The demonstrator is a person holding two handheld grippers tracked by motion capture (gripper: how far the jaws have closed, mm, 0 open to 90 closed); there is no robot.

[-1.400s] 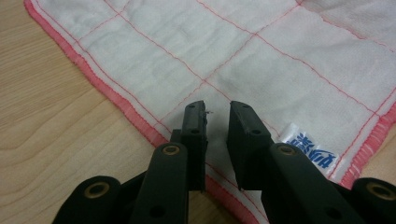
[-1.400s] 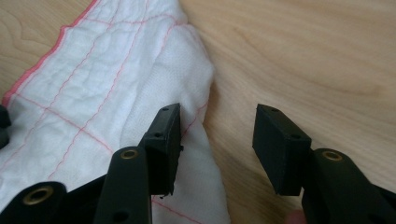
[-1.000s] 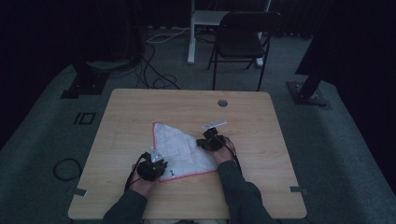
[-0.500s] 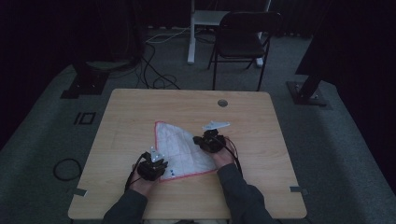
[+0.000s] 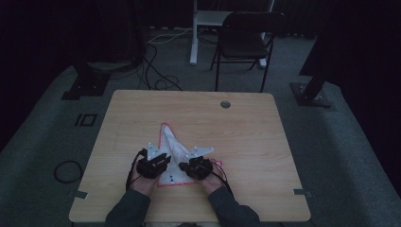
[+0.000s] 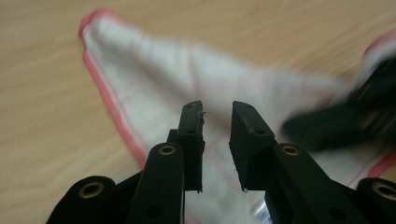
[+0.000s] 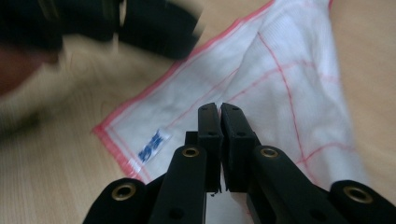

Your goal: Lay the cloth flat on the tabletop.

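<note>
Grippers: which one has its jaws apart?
The left gripper: its jaws have just been opening, with nothing between them, above the cloth; the right gripper is shut.

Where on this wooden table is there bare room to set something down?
The far half of the light wooden table around the round grommet hole, and its right side, are bare. The near middle is crowded: white red-edged cloth, left gripper, right gripper.

soft woven cloth (image 7: 280,88), matt wood-grain table (image 5: 246,123)
</note>
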